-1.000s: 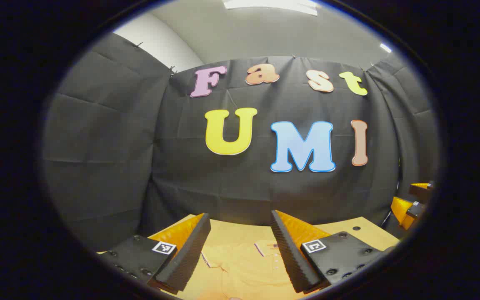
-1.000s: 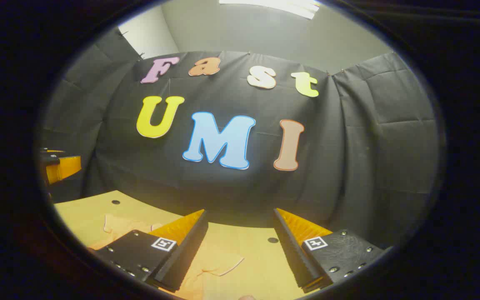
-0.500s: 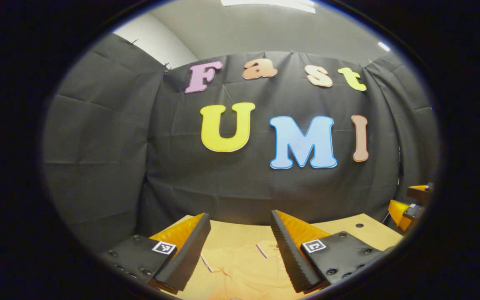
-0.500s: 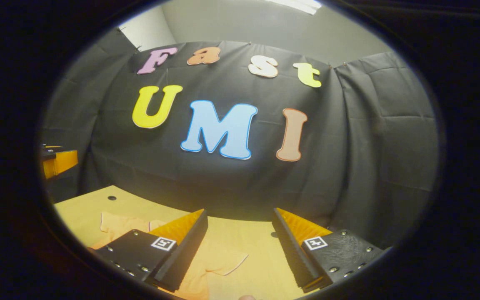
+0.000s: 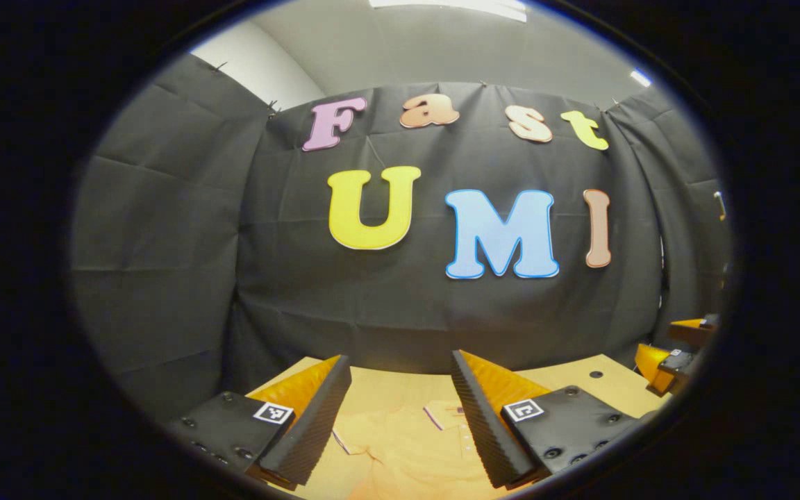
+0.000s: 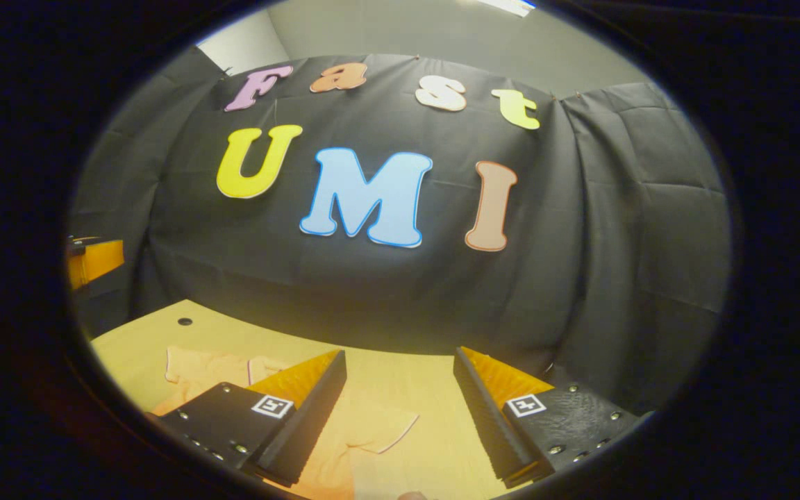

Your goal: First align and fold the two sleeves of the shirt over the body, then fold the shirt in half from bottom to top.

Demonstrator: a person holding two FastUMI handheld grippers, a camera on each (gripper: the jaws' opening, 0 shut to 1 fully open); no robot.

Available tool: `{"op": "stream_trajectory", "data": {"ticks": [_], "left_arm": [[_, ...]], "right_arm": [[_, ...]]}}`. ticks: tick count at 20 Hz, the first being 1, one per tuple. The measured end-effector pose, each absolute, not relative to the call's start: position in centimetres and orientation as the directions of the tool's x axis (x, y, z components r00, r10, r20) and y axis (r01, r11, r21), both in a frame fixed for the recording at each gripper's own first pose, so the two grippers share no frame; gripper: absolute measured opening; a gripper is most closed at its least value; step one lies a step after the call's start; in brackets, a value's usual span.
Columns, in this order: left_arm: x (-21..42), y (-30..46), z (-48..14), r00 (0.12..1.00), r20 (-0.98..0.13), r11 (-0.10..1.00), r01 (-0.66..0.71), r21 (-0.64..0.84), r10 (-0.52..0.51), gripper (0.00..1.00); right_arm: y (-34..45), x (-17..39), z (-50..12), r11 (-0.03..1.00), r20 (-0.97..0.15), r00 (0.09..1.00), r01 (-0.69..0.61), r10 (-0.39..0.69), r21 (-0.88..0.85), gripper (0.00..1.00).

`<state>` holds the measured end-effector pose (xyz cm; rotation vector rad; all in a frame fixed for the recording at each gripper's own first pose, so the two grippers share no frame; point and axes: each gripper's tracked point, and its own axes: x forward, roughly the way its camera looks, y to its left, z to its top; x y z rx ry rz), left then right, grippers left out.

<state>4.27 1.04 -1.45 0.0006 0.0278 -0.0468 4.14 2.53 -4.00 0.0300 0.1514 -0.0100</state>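
Left gripper view: the left gripper [image 5: 400, 396] is held above the table [image 5: 567, 378] with its two fingers spread wide apart — nothing lies between them and neither finger touches anything. Below and between the fingers lies the shirt [image 5: 407, 444], an orange garment spread flat on the wooden tabletop, its collar [image 5: 442, 415] pointing toward the black cloth wall [image 5: 164, 243]. At the far right edge of this view part of the right gripper [image 5: 671, 357] is seen, raised beside the table's edge.

Right gripper view: the right gripper [image 6: 400, 392] likewise hovers above the table [image 6: 435, 396], fingers parted wide and empty, clear of the fabric. One sleeve [image 6: 372, 430] of the shirt [image 6: 212, 368] extends outward on the tabletop beneath the gap between the fingers — its trimmed cuff lies flat and unfolded, not yet laid over the body. The rest of the garment runs off to the left behind the left-hand finger. A small dark hole [image 6: 184, 321] marks the table's far left corner.
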Motion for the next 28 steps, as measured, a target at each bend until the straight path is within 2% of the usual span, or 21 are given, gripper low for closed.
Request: {"op": "stream_trajectory", "data": {"ticks": [10,17,19,23,28], "left_arm": [[4.1,3.3,-2.9,0.998,-0.063,1.000,-0.017,0.003,0.017,0.92],[3.9,4.2,-4.2,0.995,-0.091,0.999,-0.047,0.006,0.048,0.95],[3.6,3.6,-4.9,0.994,-0.106,1.000,-0.030,-0.006,0.029,0.93],[3.2,4.0,-5.3,0.992,-0.113,0.998,-0.051,-0.026,0.048,0.93],[3.2,4.3,-5.8,0.991,-0.117,0.998,-0.057,0.028,0.060,0.93]], "right_arm": [[2.0,9.0,-13.3,0.995,-0.384,0.923,0.009,0.030,0.099,0.96],[3.3,11.7,-18.2,0.990,-0.480,0.874,-0.004,0.072,0.143,0.96],[3.8,12.6,-20.0,0.989,-0.513,0.855,-0.004,0.079,0.146,0.96],[4.5,14.3,-23.6,0.983,-0.587,0.805,0.028,0.084,0.180,0.96],[4.2,15.4,-28.0,0.981,-0.679,0.732,0.079,0.064,0.177,0.96]]}}
